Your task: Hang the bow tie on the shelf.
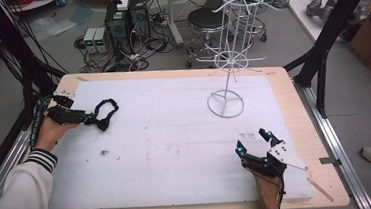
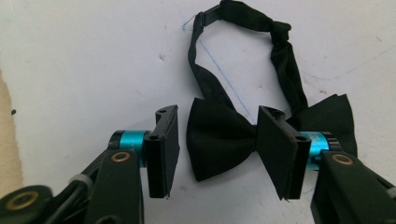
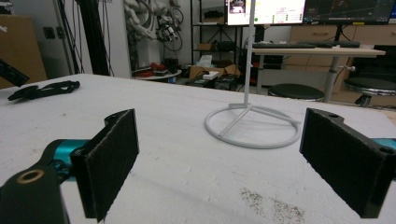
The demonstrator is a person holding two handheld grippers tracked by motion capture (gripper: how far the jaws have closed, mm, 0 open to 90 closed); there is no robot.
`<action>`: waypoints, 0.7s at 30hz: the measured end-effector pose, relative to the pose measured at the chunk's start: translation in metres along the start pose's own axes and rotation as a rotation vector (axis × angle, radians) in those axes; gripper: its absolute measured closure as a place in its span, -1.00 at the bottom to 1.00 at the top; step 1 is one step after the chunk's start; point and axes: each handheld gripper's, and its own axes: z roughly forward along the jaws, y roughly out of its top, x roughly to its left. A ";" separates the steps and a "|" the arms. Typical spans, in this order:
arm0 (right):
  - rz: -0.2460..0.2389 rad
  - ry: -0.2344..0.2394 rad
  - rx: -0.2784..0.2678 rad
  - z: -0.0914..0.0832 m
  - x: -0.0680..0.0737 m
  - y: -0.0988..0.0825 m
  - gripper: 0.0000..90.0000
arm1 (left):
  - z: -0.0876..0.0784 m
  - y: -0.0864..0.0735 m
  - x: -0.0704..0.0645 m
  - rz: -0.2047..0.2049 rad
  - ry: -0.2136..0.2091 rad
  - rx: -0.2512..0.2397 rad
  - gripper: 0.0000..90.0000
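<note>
While the left hand-held gripper [image 2: 217, 149] is lowered over the black bow tie [image 2: 224, 140], its jaws stand apart and grip nothing: one pad sits just outside one wing of the bow, the other pad rests over the centre knot, so that one wing lies between them. The bow tie lies flat on the white tabletop [image 1: 176, 135], at the far-left area of the surface and well apart from the white wire stand [image 1: 226, 104]. Its neck strap [image 2: 280, 51] forms a closed loop extending beyond the bow, away from the gripper.

Handling properties, as judged from the pictures:
- Weight: very light; no lifting resistance is to be expected.
- Stiffness: soft fabric. The wings will likely fold or crumple under jaw pressure, and the strap will hang limp once raised.
- Surface: matte cloth, not slippery against the foam-like jaw pads.
- Fragility: low; the clasp on the strap is the only hard part.

Recommended grasp point: the centre knot, where the fabric is bunched and thickest. A grip there should keep both wings level and leave the strap loop free to dangle. A grip on one wing alone is likely to let the bow tilt.

The right hand-held gripper [image 1: 254, 144] is released, jaws wide apart, and holds nothing. It sits on the near side of the wire stand, pointing toward its ring base [image 3: 252, 126].
</note>
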 end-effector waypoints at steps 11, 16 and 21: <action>0.003 0.001 0.001 0.000 0.000 0.000 -0.76 | 0.003 0.010 -0.001 0.003 0.004 0.062 0.29; 0.001 0.000 -0.001 0.000 0.000 0.000 -0.76 | 0.008 0.014 -0.004 0.008 0.006 0.085 0.27; 0.008 -0.001 0.001 0.000 0.000 0.000 -0.76 | 0.009 0.014 -0.002 -0.011 0.009 0.084 0.20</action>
